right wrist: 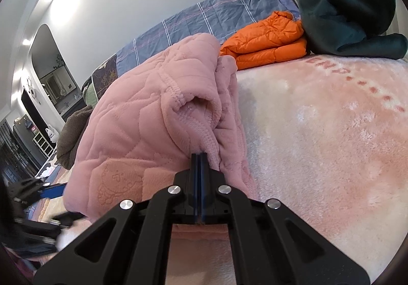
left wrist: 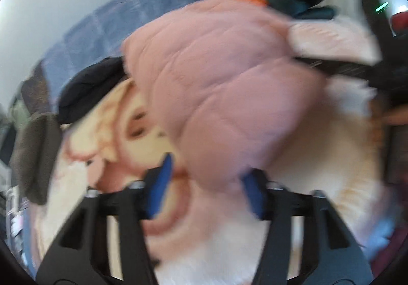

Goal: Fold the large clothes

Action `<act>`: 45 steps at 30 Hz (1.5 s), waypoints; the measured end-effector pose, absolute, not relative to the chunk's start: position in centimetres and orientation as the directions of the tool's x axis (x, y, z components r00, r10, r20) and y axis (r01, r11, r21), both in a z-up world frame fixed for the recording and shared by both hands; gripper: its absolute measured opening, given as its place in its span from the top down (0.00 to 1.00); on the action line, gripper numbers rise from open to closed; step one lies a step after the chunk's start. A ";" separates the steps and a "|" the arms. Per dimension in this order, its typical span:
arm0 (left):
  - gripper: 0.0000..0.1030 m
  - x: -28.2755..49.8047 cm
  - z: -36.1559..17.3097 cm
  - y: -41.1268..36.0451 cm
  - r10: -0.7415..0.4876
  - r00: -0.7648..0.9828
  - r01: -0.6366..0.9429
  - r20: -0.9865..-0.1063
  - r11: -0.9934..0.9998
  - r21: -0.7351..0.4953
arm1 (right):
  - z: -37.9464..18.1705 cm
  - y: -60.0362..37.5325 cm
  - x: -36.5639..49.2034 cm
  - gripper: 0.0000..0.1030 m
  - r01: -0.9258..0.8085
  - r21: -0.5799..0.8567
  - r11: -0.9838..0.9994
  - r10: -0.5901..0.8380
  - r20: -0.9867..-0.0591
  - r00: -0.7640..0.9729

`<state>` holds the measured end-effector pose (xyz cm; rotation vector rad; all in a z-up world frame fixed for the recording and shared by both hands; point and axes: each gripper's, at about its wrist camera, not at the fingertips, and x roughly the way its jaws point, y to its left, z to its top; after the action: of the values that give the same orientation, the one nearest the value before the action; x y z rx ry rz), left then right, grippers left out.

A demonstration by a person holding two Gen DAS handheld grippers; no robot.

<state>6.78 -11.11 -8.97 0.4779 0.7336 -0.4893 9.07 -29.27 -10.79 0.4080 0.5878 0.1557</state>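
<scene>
A pink quilted garment (right wrist: pixel 142 132) is lifted above a fluffy pink-and-white blanket (right wrist: pixel 318 132) on a bed. My right gripper (right wrist: pixel 200 157) is shut on its zipper edge and holds it up. The same garment (left wrist: pixel 224 96) fills the blurred left wrist view. My left gripper (left wrist: pixel 206 170) is open, its blue pads on either side of the garment's lower edge, not clamped. The right gripper shows at the right edge of the left wrist view (left wrist: pixel 339 66). The left gripper appears blurred at the lower left of the right wrist view (right wrist: pixel 48 193).
A folded orange puffer jacket (right wrist: pixel 267 40) and a dark teal garment (right wrist: pixel 344 17) lie at the back of the bed. A blue plaid sheet (right wrist: pixel 204 22) lies behind. A black garment (left wrist: pixel 89 94) and a brown one (right wrist: pixel 74 132) lie at the left.
</scene>
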 end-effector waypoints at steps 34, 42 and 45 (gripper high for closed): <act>0.24 30.4 -8.3 -22.6 -0.349 0.524 0.573 -0.777 0.819 0.019 | -1.2 -28.6 10.8 0.96 -0.115 0.318 0.941 0.264 -0.482 0.835; 0.27 31.1 -7.7 -20.3 -0.469 0.488 0.563 -0.736 0.814 -0.145 | -8.1 -28.7 16.0 1.00 -0.037 0.388 0.921 0.276 -0.583 0.764; 0.62 30.5 -5.6 -17.9 -0.539 0.506 0.545 -0.673 0.805 -0.235 | -7.3 -27.2 14.9 1.00 -0.044 0.260 0.965 0.197 -0.601 0.775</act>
<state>30.49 -17.86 -5.63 0.0081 0.8090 -0.6539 14.88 -27.15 -7.34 0.2381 0.6736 0.1316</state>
